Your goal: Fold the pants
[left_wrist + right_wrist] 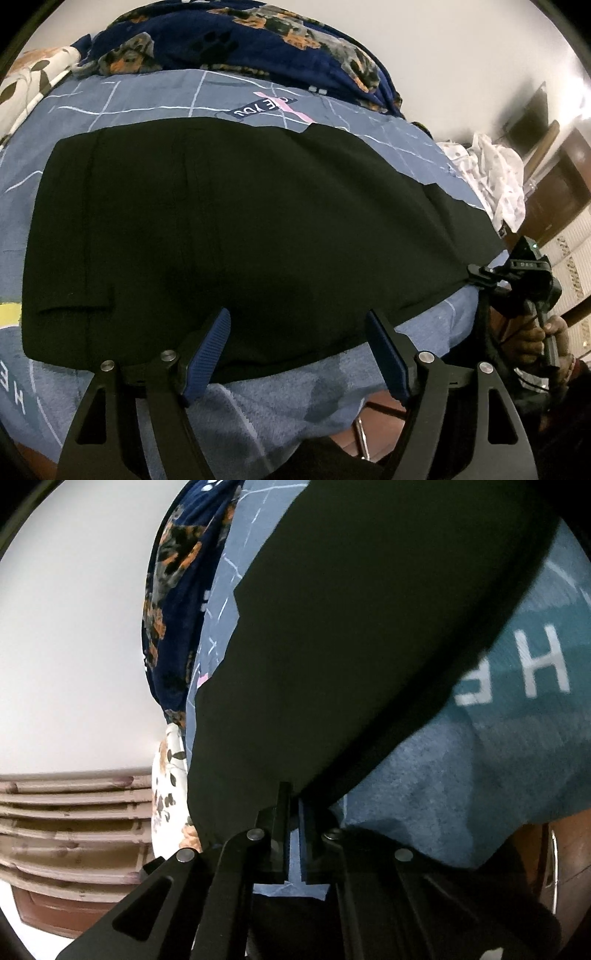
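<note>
Pants flat btwn splayed L gripper; R gripper clamped on hem.

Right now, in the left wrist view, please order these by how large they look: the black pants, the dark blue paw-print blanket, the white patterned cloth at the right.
1. black pants
2. paw-print blanket, though it lies farther away
3. white patterned cloth

Black pants, spread flat across blue bedspread, possibly folded lengthwise
</note>
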Motion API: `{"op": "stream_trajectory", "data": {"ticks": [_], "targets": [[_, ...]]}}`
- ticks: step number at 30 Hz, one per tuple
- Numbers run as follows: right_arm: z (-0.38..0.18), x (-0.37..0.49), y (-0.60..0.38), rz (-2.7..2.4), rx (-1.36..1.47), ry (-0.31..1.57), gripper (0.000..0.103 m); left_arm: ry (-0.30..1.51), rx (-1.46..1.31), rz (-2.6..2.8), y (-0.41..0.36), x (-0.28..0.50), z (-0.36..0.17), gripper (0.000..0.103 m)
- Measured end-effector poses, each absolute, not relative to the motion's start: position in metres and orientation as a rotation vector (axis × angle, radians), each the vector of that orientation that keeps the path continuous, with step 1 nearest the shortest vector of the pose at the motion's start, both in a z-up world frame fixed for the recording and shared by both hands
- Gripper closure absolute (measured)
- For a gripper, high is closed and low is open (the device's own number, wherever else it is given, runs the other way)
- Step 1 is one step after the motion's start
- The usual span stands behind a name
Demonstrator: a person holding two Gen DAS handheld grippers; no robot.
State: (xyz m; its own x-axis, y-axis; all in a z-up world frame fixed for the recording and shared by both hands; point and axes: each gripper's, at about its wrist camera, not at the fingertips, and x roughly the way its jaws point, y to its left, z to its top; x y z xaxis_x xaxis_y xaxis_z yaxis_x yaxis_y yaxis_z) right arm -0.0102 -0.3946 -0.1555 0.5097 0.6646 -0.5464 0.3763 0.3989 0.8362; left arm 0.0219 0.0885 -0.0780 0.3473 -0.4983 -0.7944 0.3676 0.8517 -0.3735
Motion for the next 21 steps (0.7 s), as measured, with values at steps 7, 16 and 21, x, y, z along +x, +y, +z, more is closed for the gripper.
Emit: {"op": "stream_trajectory", "data": {"ticks": [7,16,21], "targets": [[-0.151,-0.005,-0.388,0.275,1.226,1.074,0.088,1.058,-0.031,-0.539,0.078,0.015,-0.08,0.027],[-0.144,0.01,-0.353,0.358,1.212,1.083,0.069,1.066,-0.051,-0.544,0.083,0.017,-0.079,0.027],[-0.143,0.018,-0.322,0.356,1.085,1.134,0.079,1.068,-0.051,-0.542,0.083,0.017,-0.079,0.027]]}}
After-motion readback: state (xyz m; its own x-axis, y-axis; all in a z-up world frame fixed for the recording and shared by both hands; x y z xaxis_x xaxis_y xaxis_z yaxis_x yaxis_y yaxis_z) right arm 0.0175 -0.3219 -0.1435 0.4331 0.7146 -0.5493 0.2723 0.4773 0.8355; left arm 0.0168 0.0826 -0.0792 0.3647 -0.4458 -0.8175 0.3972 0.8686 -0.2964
